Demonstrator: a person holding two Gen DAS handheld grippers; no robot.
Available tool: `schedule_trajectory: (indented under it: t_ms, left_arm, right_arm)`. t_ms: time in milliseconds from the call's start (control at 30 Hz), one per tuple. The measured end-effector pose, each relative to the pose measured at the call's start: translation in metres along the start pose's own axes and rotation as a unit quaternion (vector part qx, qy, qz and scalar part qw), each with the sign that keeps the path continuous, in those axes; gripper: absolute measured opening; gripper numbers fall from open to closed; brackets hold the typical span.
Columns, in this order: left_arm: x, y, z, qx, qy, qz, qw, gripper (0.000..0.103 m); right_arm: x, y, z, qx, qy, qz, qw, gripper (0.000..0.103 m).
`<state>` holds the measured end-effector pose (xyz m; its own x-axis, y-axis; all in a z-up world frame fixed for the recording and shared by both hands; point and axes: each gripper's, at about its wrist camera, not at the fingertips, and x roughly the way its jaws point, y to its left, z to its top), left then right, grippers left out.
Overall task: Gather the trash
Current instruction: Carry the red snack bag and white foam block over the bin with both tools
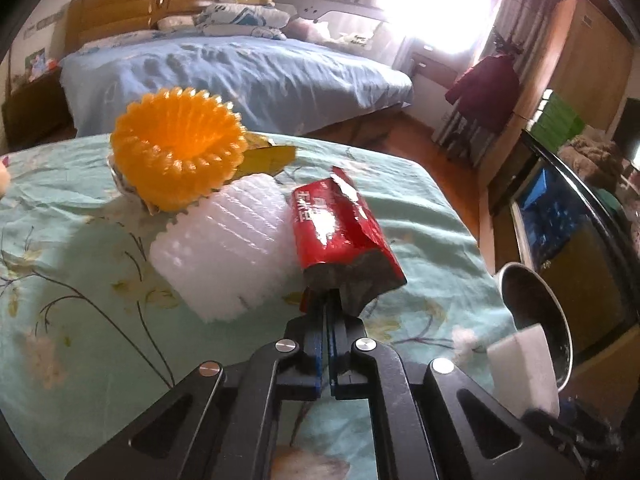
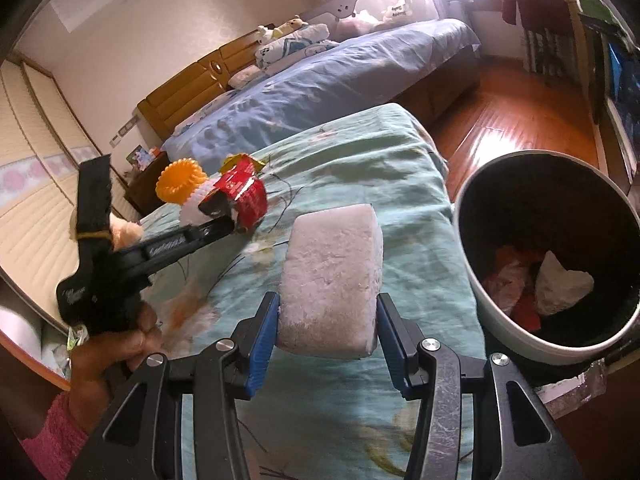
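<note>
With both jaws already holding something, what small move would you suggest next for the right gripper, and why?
Probably swing the right gripper rightward over the bin before opening. Its jaws clamp the white foam block above the tablecloth, while the bin sits just to the right with trash already inside.

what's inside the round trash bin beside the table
Inside the round white trash bin with the black lining lie a crumpled white paper scrap and some red and pale wrappers. Whatever sits beneath them, and the near side of the bottom, is hidden.
</note>
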<state>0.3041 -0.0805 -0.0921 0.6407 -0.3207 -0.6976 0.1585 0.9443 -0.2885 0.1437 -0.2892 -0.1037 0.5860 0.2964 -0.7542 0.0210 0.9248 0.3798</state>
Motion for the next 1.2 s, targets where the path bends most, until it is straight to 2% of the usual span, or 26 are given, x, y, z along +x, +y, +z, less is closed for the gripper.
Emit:
schedule_trajectory:
  t_ms: [267, 500, 1200]
  left_arm:
    - [-0.029, -0.019, -0.026, 0.028, -0.006, -0.029, 0.9992, 0.0]
    - [-0.046, -0.036, -0.039, 0.051, 0.005, -0.052, 0.9974, 0.0]
    - [-0.028, -0.125, -0.048, 0.13, 0.032, -0.101, 0.9858, 0.0]
  right_arm:
    - [-0.009, -0.01, 0.005, 0.009, -0.014, -0.003, 1.0, 0.049]
    - [-0.025, -0.025, 0.007, 0.02, -0.028, -0.014, 0.999, 0.049]
    - [-0.062, -0.097, 0.008, 0.067, -0.054, -0.065, 0.994, 0.049]
